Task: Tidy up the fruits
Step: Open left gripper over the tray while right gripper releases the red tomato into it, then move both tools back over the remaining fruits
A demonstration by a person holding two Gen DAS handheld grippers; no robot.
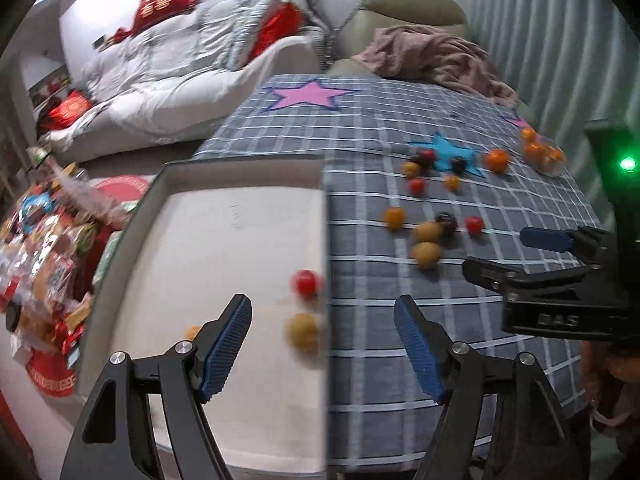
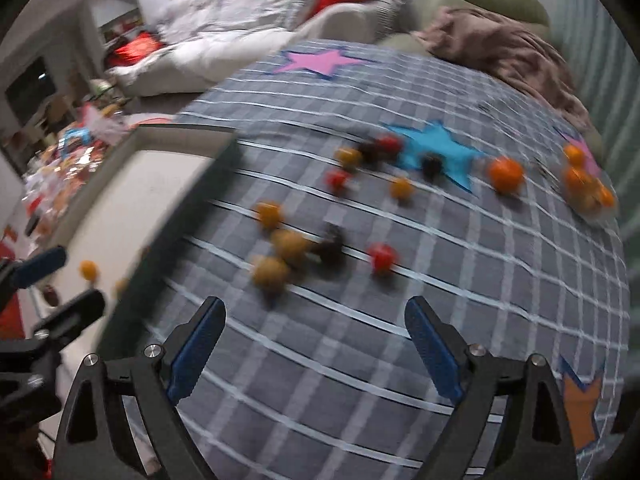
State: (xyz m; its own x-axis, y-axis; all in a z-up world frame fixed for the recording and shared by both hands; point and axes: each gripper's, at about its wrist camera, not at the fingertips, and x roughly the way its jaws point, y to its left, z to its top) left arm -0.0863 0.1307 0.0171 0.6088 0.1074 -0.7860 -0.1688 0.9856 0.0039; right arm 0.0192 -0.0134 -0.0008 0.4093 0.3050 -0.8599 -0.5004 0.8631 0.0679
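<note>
A white tray [image 1: 240, 240] lies on the left part of a grey checked cloth [image 1: 400, 340]. In it lie a red fruit [image 1: 306, 283], a yellow-brown fruit [image 1: 304, 332] and a small orange one [image 1: 194, 332]. My left gripper [image 1: 324, 344] hangs open over the tray's right edge with nothing between its fingers. Several loose fruits lie on the cloth: two yellow-brown ones [image 2: 288, 244], a dark one [image 2: 332, 246], a red one [image 2: 382, 256] and an orange one [image 2: 268, 212]. My right gripper [image 2: 316, 344] stands open and empty just in front of them. It also shows in the left wrist view as the right gripper [image 1: 516, 256].
Farther back lie more small fruits around a blue star [image 2: 440, 148], a big orange [image 2: 505, 174] and a clear bag of oranges [image 2: 588, 188]. Snack packets [image 1: 44, 248] crowd the floor left of the tray. A sofa with bedding [image 1: 168, 64] and a chair with a blanket [image 1: 440, 56] stand behind.
</note>
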